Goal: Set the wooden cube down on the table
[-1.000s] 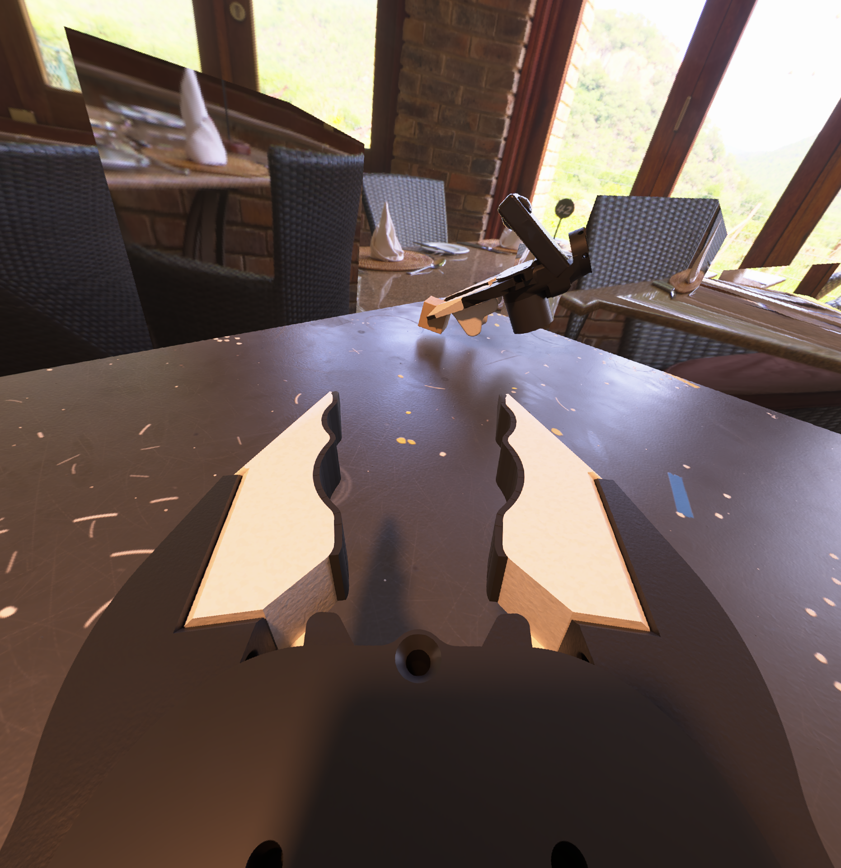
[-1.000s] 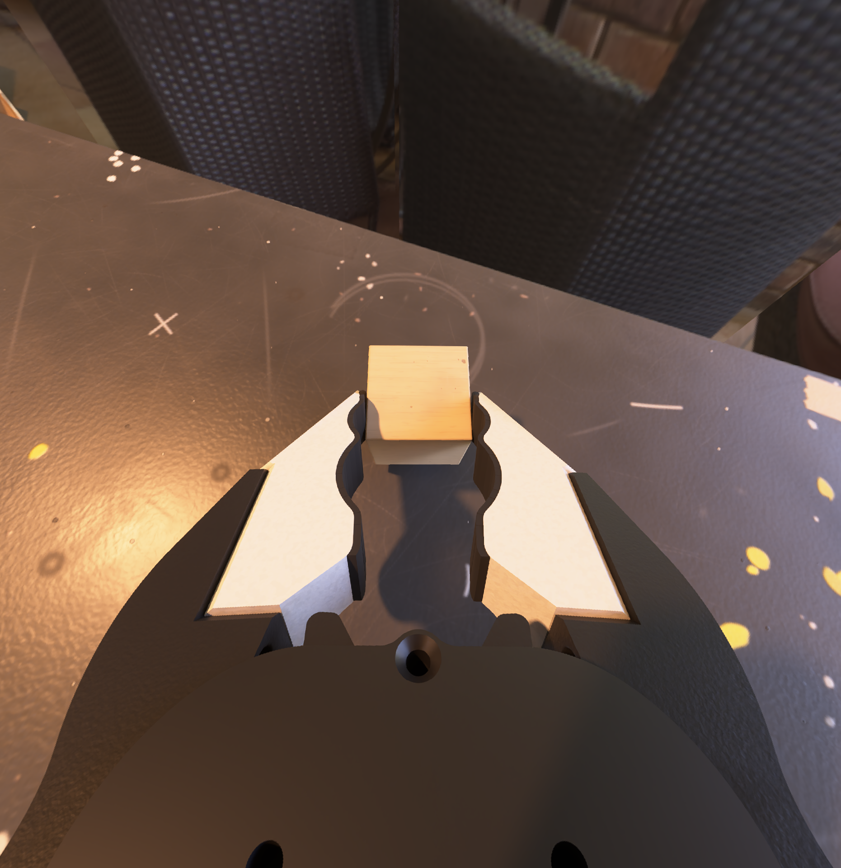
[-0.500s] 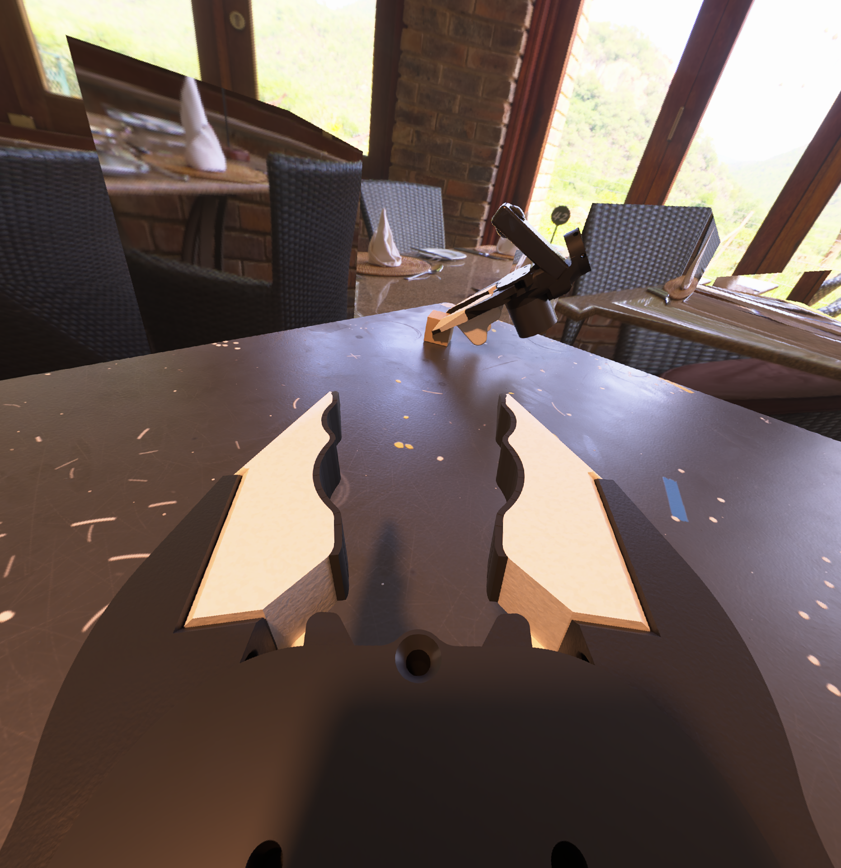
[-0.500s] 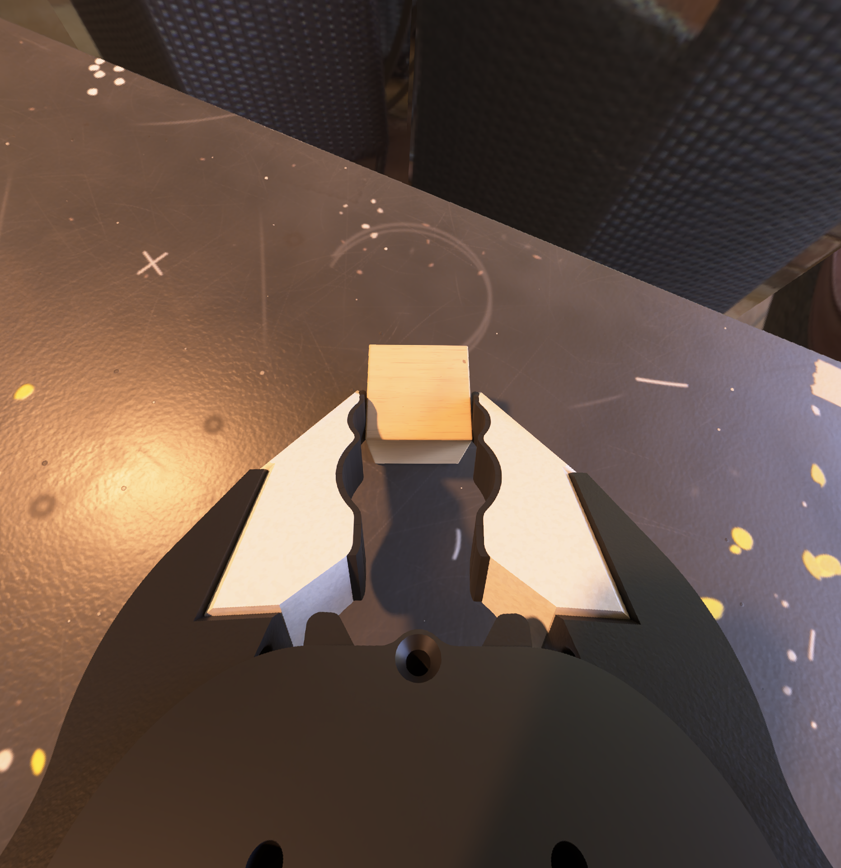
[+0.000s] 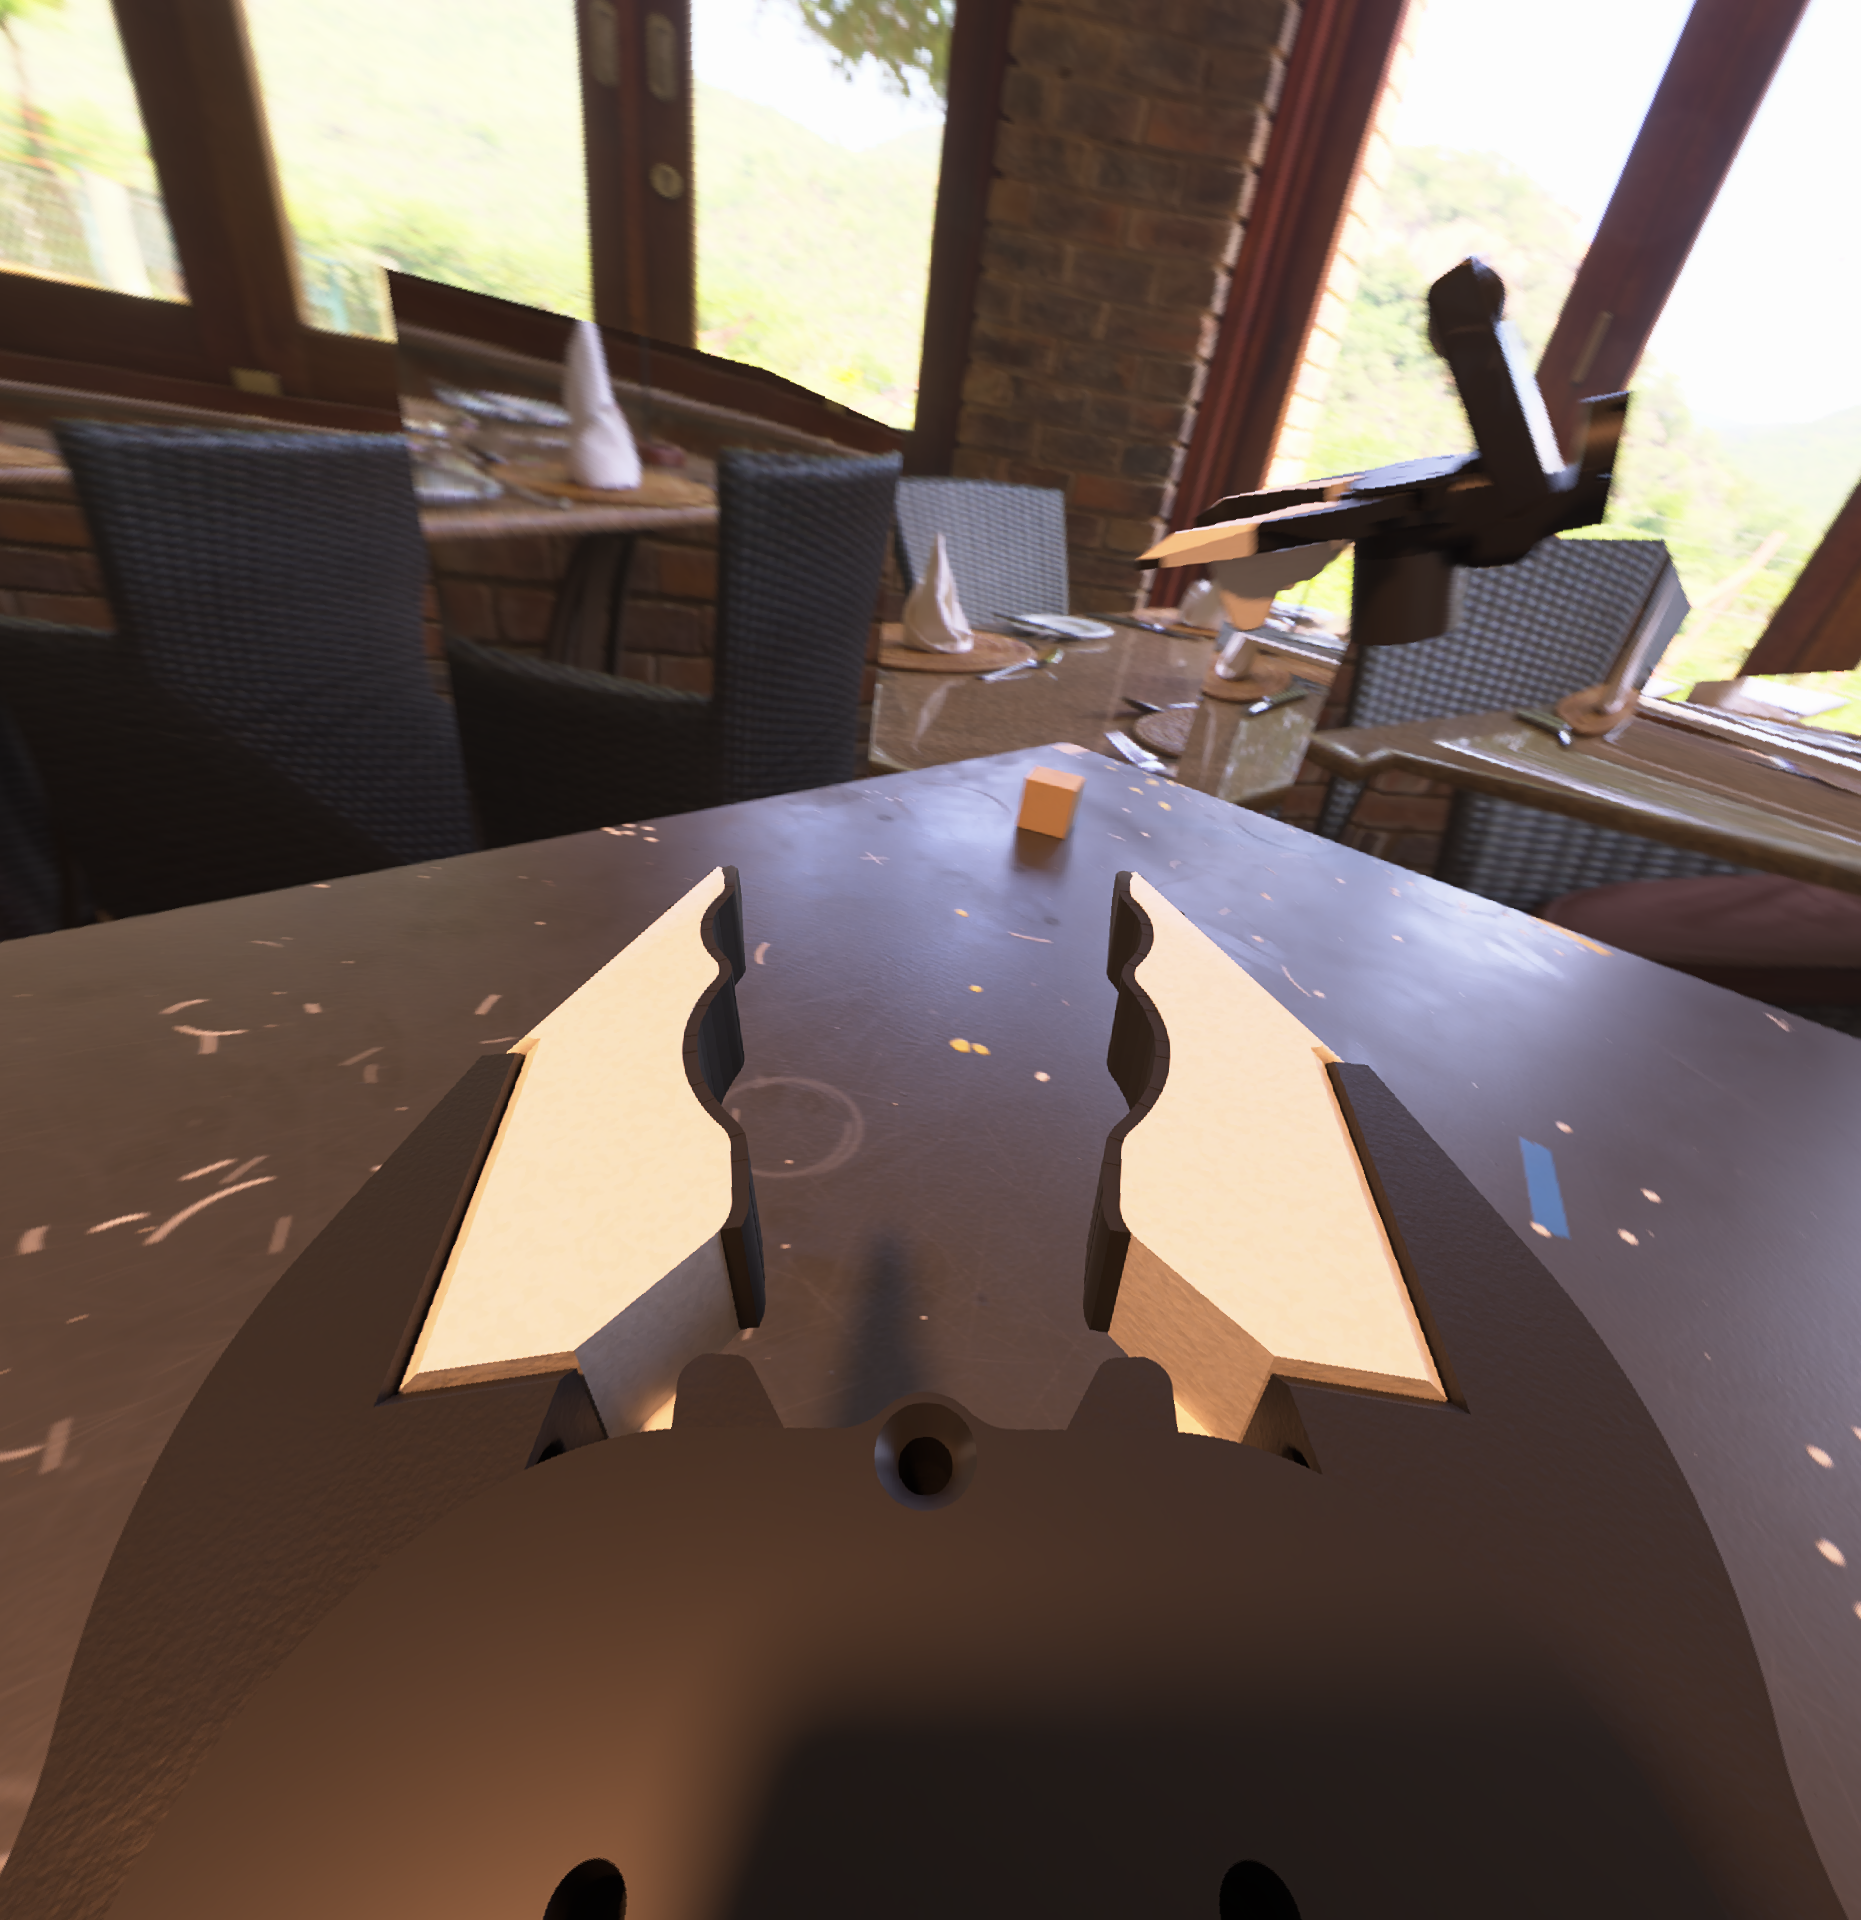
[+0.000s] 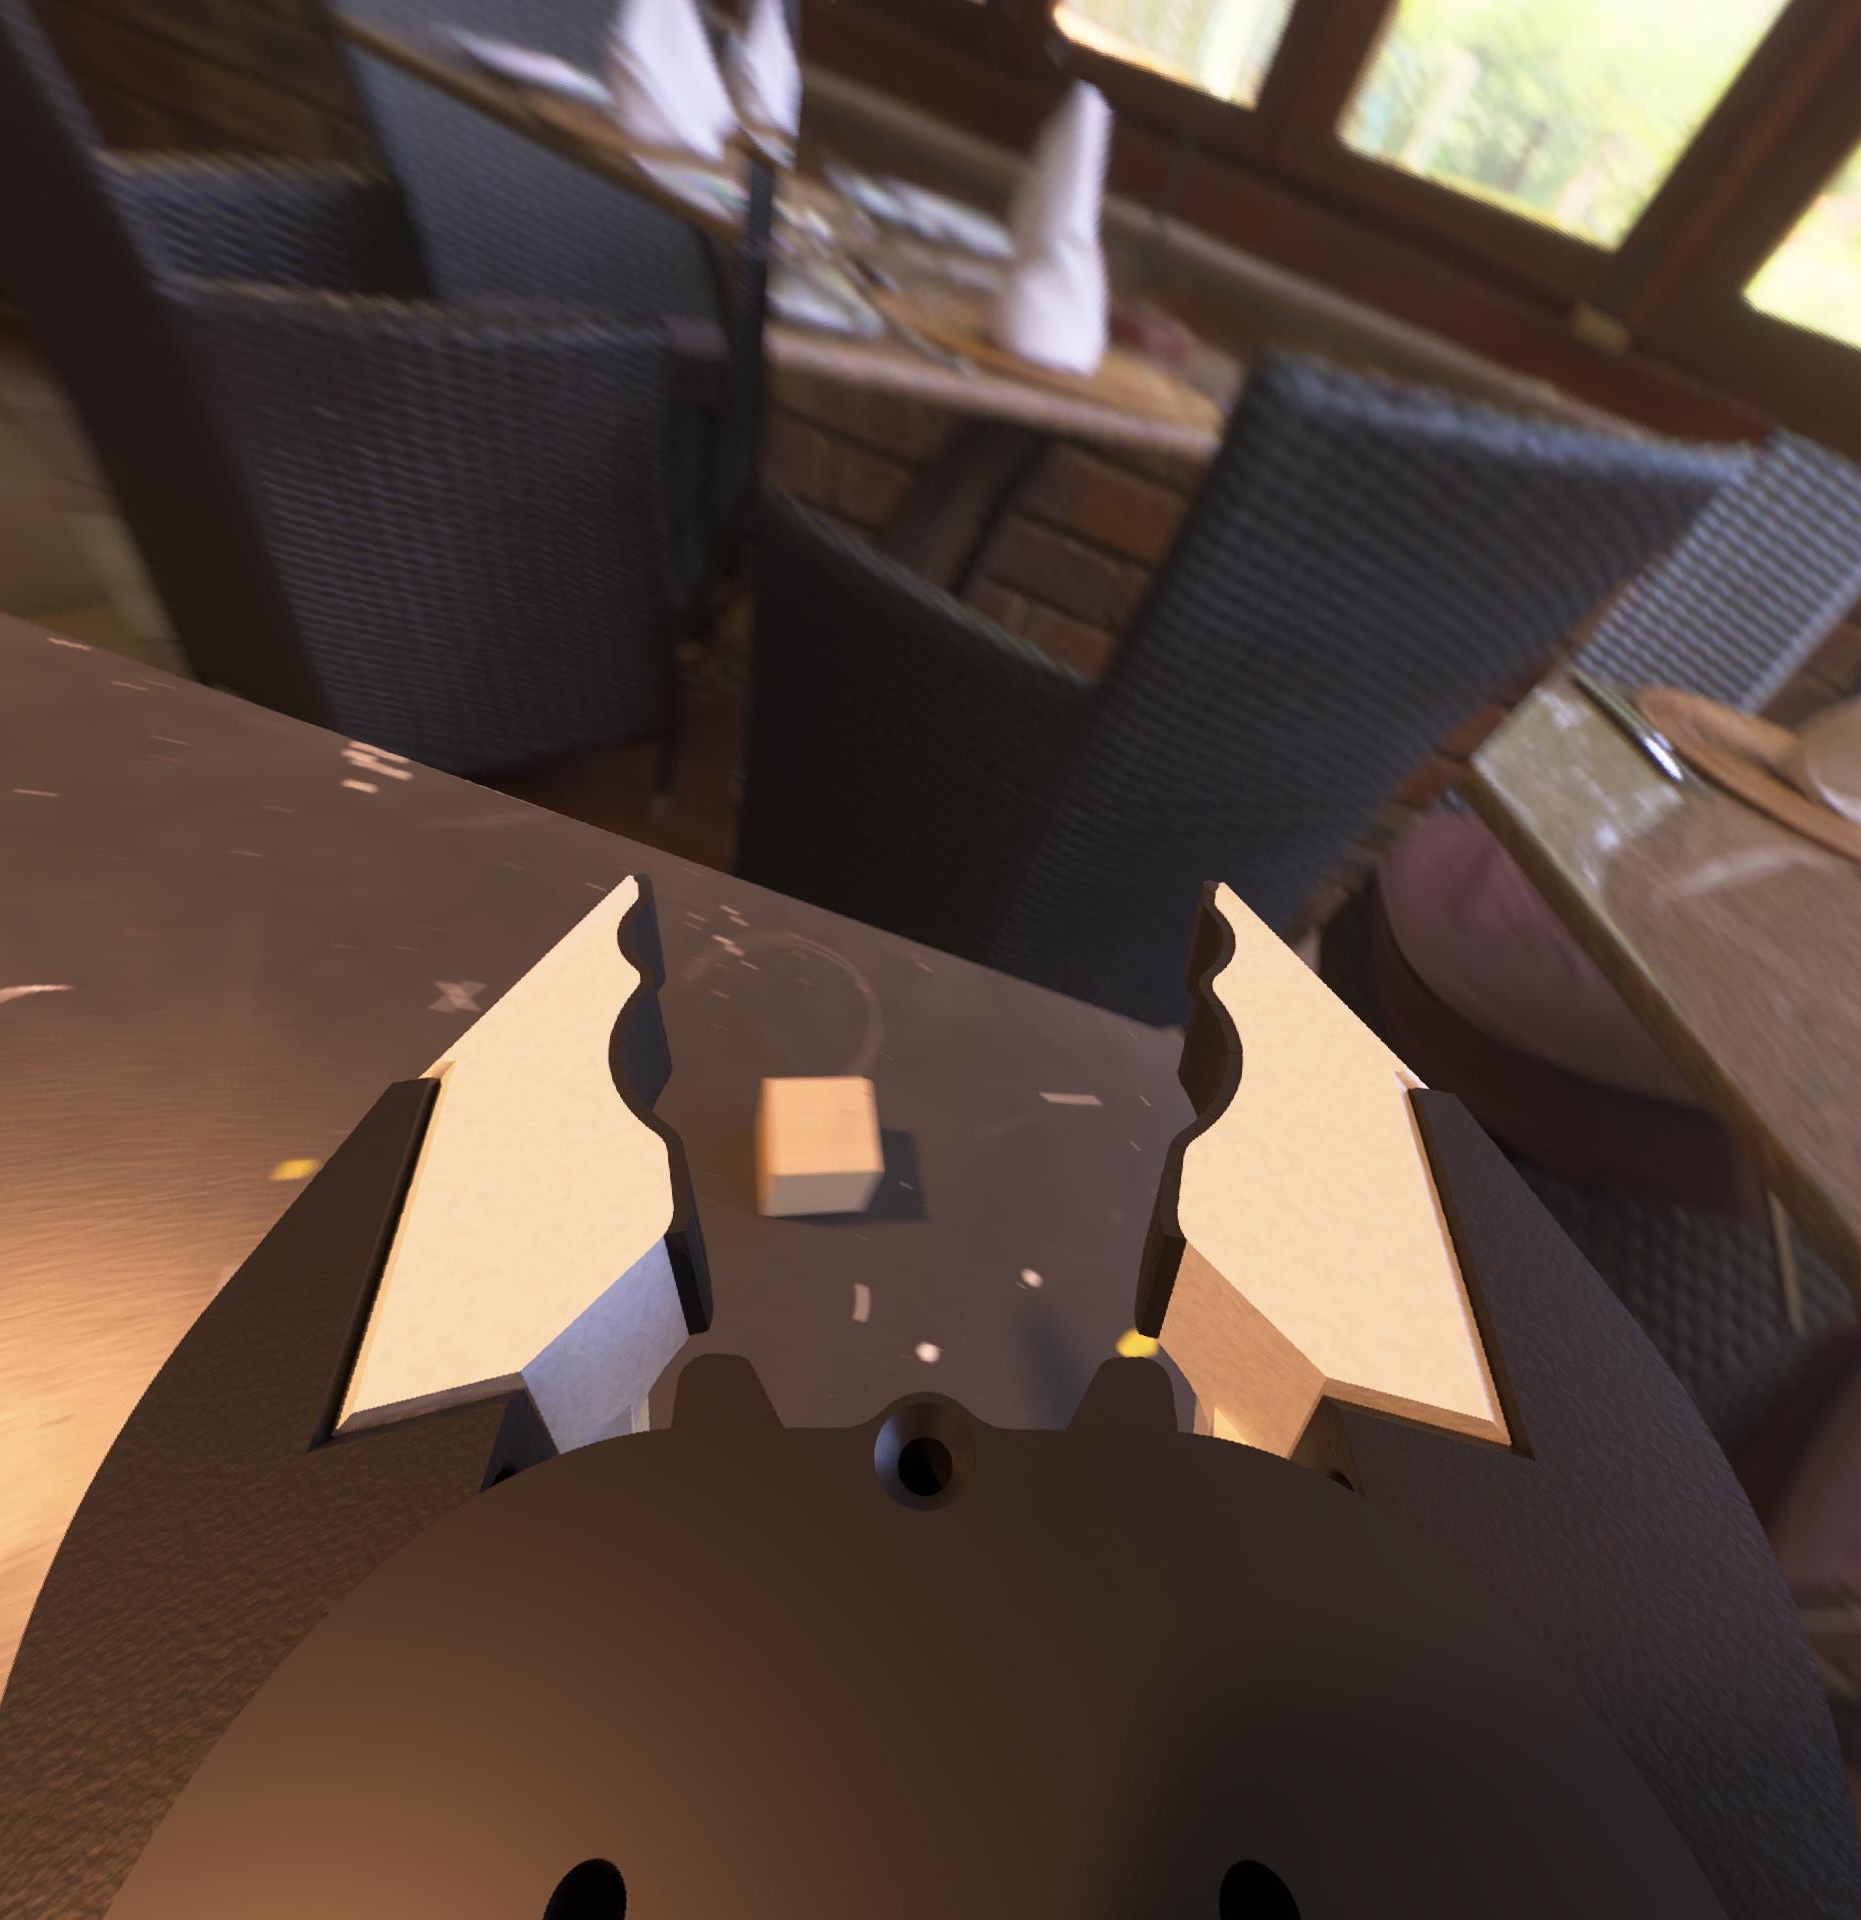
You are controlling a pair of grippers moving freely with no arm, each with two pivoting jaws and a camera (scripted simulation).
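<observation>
Small pale wooden cube [image 6: 817, 1145] resting flat on dark speckled counter [image 6: 230, 1039], free of both claws
Right claw [image 6: 924, 904] spread wide above cube; left claw [image 5: 924, 883] spread, empty, well apart
Judged light, rigid, non-fragile; regrasp across opposite flat faces

Bare dark table [image 5: 1269, 1049] all round the wooden cube [image 5: 1048, 802], alone near the far edge. Open on every side; only the right gripper [image 6: 924, 894] overhead, jaws spread wide. Wicker chairs [image 6: 1196, 727] just beyond that edge.
</observation>
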